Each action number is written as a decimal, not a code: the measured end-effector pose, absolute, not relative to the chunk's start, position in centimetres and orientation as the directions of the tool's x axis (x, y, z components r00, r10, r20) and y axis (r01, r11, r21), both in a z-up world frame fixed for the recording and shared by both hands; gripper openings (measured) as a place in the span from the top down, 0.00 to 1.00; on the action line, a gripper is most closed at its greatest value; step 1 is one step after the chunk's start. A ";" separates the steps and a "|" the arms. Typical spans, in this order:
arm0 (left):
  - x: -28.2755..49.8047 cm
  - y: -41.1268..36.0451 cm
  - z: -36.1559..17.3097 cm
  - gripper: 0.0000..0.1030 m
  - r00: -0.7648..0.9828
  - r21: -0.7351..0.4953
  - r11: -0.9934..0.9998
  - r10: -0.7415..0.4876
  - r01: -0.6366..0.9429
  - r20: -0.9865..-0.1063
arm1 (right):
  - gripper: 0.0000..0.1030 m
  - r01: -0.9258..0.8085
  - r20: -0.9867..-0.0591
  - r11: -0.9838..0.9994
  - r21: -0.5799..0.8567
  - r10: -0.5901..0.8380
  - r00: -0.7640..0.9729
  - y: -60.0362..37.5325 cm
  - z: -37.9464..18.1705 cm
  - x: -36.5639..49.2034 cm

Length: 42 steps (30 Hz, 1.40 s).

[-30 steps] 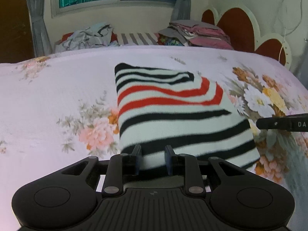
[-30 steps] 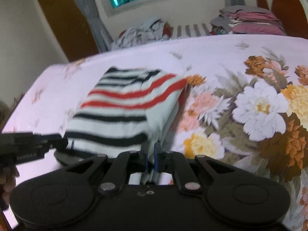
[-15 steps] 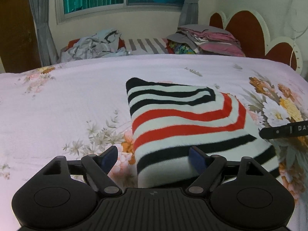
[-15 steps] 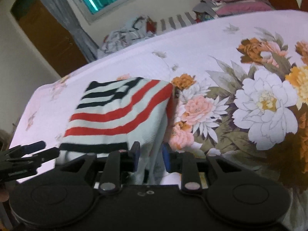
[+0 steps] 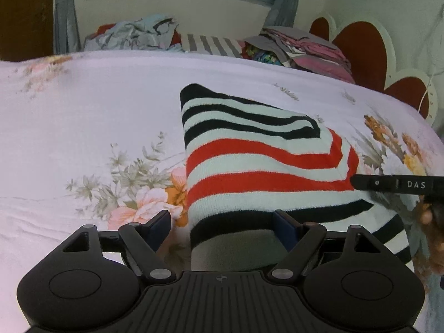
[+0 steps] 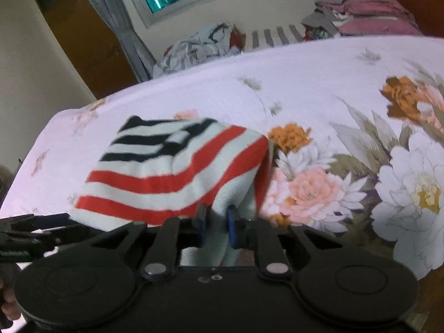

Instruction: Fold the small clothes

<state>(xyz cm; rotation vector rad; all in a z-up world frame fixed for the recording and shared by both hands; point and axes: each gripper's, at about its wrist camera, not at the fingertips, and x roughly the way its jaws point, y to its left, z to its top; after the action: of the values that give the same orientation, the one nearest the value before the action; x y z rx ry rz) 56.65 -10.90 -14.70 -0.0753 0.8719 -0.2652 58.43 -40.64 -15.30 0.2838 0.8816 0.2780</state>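
A folded striped garment (image 5: 258,161), white with black and red bands, lies on the floral bedsheet (image 5: 83,116). My left gripper (image 5: 222,224) is wide open at the garment's near edge, fingers apart on either side of its corner, holding nothing. In the right wrist view the same garment (image 6: 172,166) lies ahead. My right gripper (image 6: 216,224) has its fingers close together with the garment's white near edge between them. The right gripper's finger also shows at the right of the left wrist view (image 5: 396,184).
A loose heap of clothes (image 5: 133,34) and a stack of folded clothes (image 5: 299,48) sit at the far side of the bed. A red and white headboard (image 5: 360,50) rises at the right. A wooden door (image 6: 80,36) stands at the back left.
My left gripper has opened wide and let go of the garment's near edge. The right gripper's fingers parted slightly half a second ago and are close together again on the cloth.
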 end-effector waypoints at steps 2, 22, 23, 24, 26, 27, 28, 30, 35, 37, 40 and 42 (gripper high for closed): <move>56.7 -11.1 -14.4 0.22 0.618 -0.167 0.965 -0.257 0.200 -0.743 | 0.85 -0.111 -0.707 0.924 0.365 0.353 0.613 -41.1 -14.4 58.1; 59.0 -9.5 -17.6 0.10 0.482 -0.463 0.880 -0.454 0.108 -0.749 | 0.41 0.038 -0.563 0.630 0.776 0.665 0.491 -45.5 -19.4 55.4; 59.2 -9.7 -17.7 0.10 0.480 -0.467 0.878 -0.456 0.104 -0.749 | 0.45 0.024 -0.558 0.625 0.780 0.677 0.480 -45.0 -19.4 55.8; 59.4 -9.8 -17.8 0.11 0.477 -0.474 0.874 -0.462 0.103 -0.748 | 0.46 0.021 -0.560 0.623 0.782 0.687 0.463 -44.5 -19.6 56.2; 59.8 -10.2 -17.9 0.12 0.474 -0.473 0.876 -0.456 0.092 -0.753 | 0.46 -0.007 -0.568 0.640 0.768 0.686 0.455 -43.6 -19.5 57.0; 60.0 -10.4 -17.9 0.12 0.473 -0.466 0.880 -0.450 0.090 -0.758 | 0.48 -0.017 -0.579 0.656 0.755 0.677 0.455 -43.2 -19.3 57.2; 60.1 -10.6 -17.8 0.15 0.474 -0.452 0.888 -0.437 0.089 -0.765 | 0.54 -0.025 -0.596 0.678 0.735 0.663 0.454 -42.9 -19.1 57.3; 60.3 -11.3 -17.7 0.16 0.476 -0.427 0.899 -0.416 0.091 -0.775 | 0.59 -0.053 -0.629 0.721 0.690 0.635 0.447 -42.3 -18.5 57.3; 60.3 -11.9 -17.4 0.20 0.482 -0.389 0.916 -0.388 0.102 -0.786 | 0.62 -0.071 -0.645 0.745 0.664 0.618 0.449 -41.8 -17.9 57.2; 60.3 -12.0 -17.4 0.21 0.485 -0.384 0.917 -0.386 0.109 -0.785 | 0.62 -0.069 -0.642 0.742 0.666 0.619 0.452 -41.7 -17.9 57.1; 60.1 -12.2 -17.2 0.26 0.494 -0.368 0.922 -0.377 0.122 -0.783 | 0.62 -0.067 -0.653 0.754 0.654 0.607 0.454 -41.9 -17.9 57.1; 60.1 -12.4 -16.9 0.29 0.498 -0.352 0.925 -0.375 0.143 -0.782 | 0.63 -0.065 -0.664 0.767 0.639 0.592 0.456 -41.6 -17.7 57.1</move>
<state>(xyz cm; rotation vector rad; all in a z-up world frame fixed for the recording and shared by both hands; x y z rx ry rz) 60.07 -12.44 -16.94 -0.2548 1.0043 -0.3174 57.12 -41.59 -17.73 0.5871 1.0268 0.4351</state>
